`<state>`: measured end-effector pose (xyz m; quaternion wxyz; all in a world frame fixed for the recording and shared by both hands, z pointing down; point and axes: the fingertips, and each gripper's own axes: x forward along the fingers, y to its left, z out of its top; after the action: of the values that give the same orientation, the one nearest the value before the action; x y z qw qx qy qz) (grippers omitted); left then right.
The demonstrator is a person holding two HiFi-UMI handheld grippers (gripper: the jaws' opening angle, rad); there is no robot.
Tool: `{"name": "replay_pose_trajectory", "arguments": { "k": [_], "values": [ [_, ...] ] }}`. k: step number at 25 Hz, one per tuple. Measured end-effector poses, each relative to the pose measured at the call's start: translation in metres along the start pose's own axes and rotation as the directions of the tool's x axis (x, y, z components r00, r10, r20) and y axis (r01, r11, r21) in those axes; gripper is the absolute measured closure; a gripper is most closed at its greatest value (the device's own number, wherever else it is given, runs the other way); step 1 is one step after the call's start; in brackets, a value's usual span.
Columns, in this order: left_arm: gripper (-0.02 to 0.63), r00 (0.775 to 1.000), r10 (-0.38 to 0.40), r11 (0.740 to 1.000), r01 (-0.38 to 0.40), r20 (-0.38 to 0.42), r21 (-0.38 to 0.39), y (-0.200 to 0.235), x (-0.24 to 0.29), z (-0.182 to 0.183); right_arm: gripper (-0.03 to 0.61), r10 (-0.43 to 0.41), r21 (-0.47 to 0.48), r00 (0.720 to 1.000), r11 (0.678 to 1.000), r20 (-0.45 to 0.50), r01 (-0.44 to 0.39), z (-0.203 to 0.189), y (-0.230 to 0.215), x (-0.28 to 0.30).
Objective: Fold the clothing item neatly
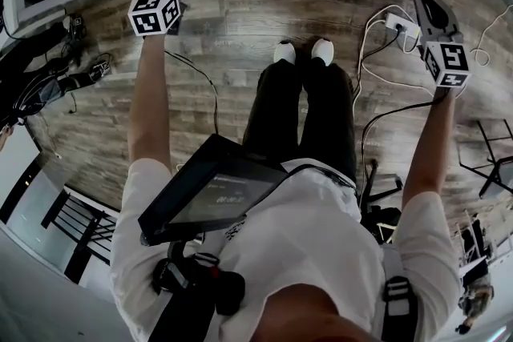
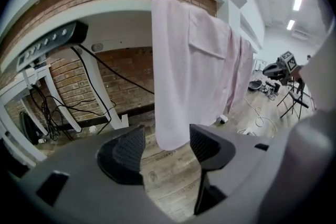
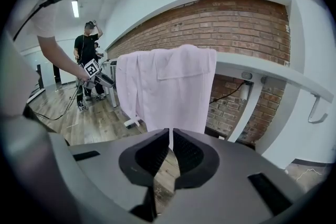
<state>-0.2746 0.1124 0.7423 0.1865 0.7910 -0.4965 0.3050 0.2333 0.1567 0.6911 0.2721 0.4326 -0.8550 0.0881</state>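
Item: one pale pink garment [image 2: 184, 76], draped over the front edge of one desk [image 3: 252, 71]. It hangs downward, its width along the edge, ahead of and above both tools.

Two tools:
- left hand-held gripper [image 2: 167, 147]: jaws apart, empty, seemingly nearer the hem
- right hand-held gripper [image 3: 171, 150]: jaws closed, empty
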Motion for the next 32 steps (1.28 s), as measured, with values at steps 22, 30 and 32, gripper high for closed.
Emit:
{"name": "replay_pose_trajectory", "arguments": {
  "k": [22, 30, 32],
  "values": [
    [0.261, 0.986, -0.153, 0.981, 0.159, -0.061, 0.111, 0.01, 0.12, -0.083, 0.324, -0.03, 0.01, 0.996, 0.999, -0.089, 0.031, -0.137, -0.055, 0.106],
    [0.261, 0.982, -0.183, 0.972, 0.189, -0.049, 0.139, 0.008, 0.134, -0.09, 0.285, 0.025, -0.002, 0.996, 1.0, -0.08, -0.025, -0.14, -0.051, 0.124],
    [0.261, 0.98, -0.193, 0.967, 0.198, -0.045, 0.158, 0.011, 0.134, -0.085, 0.285, 0.042, -0.005, 0.997, 0.999, -0.07, -0.042, -0.137, -0.049, 0.127]
  ]
}}
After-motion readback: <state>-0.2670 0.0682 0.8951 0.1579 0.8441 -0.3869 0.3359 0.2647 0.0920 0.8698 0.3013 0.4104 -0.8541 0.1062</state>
